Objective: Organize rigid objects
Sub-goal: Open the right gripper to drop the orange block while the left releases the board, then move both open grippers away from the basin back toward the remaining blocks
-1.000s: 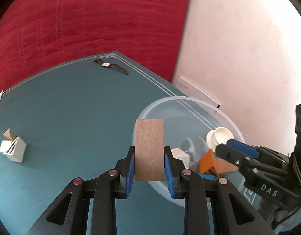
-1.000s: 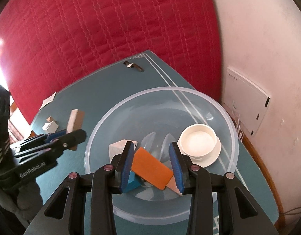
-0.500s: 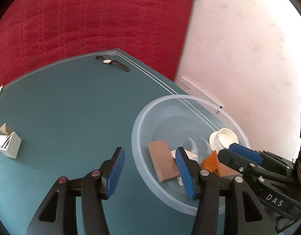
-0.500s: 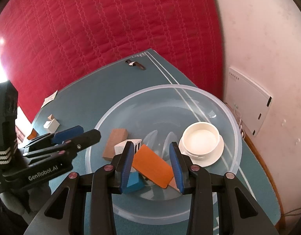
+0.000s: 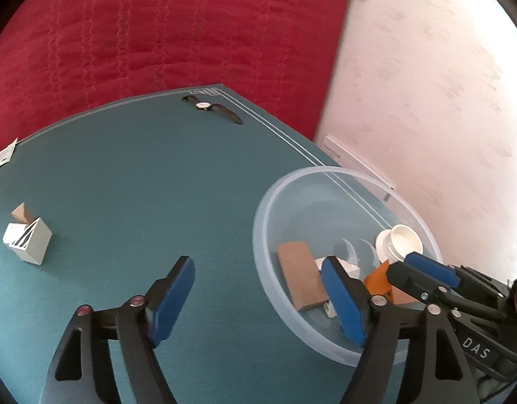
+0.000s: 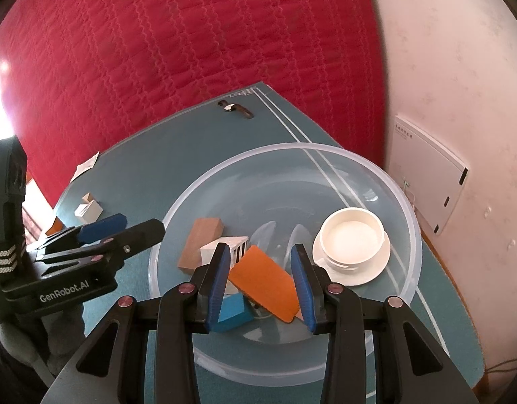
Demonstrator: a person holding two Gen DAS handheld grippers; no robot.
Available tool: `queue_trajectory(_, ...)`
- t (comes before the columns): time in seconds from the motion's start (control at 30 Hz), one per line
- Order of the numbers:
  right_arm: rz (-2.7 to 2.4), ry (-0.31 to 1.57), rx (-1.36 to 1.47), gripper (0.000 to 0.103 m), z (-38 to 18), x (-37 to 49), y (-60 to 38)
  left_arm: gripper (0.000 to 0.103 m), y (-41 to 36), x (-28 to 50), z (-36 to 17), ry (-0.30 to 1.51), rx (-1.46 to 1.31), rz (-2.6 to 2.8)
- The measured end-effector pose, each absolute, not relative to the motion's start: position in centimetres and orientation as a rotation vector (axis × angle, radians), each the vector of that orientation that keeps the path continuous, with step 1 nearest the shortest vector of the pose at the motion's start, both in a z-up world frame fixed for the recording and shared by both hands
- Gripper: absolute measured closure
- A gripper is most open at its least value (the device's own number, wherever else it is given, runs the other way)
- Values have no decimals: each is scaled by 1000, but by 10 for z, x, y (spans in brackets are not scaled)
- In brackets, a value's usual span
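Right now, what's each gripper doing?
Left gripper: opening, nothing between its jaws.
Right gripper: narrow around the orange block; grip cannot be told.

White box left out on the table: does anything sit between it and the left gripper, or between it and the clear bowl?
Nothing visible does. The white box stands on bare teal table, with a small brown piece touching its far side. The left gripper, jaws opening and empty, has open tabletop toward it, and the stretch to the clear bowl is also bare.

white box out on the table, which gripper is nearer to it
Left. The left gripper, jaws opening and empty, sits at the bowl's near edge, with the white box off to its left. The right gripper hovers over the bowl, farther away.
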State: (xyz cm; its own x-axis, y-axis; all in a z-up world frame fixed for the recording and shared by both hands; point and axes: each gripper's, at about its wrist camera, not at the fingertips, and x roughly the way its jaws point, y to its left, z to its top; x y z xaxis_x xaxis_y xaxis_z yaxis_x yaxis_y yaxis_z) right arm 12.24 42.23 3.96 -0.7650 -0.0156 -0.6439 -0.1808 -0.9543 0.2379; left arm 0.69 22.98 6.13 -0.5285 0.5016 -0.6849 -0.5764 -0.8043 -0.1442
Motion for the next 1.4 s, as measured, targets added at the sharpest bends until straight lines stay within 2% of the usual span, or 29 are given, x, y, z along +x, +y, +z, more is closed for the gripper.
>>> queue_trajectory(0.43, 2878, 357, -1034, 62, 47, 114, 394, 18, 192, -9, 65, 82, -1002, 2420)
queue_trajectory(0.67, 2926, 304, -1029, 59, 55, 107, 371, 11, 166, -18, 65, 34, -1014, 2478)
queue_trajectory(0.8, 2960, 279, -1034, 54, 58, 100, 355, 9, 153, -23, 64, 6, -1028, 2507)
queue_trajectory(0.93, 2996, 253, -1038, 42, 61, 94, 339, 7, 138, -26, 63, -10, -1045, 2540)
queue_trajectory(1.23, 3067, 212, -1110, 40, 57, 76, 301, 6, 106, -36, 59, -48, -1082, 2616)
queue_trajectory(1.4, 3095, 203, -1152, 33, 52, 68, 284, 4, 83, -40, 56, -61, -1107, 2671)
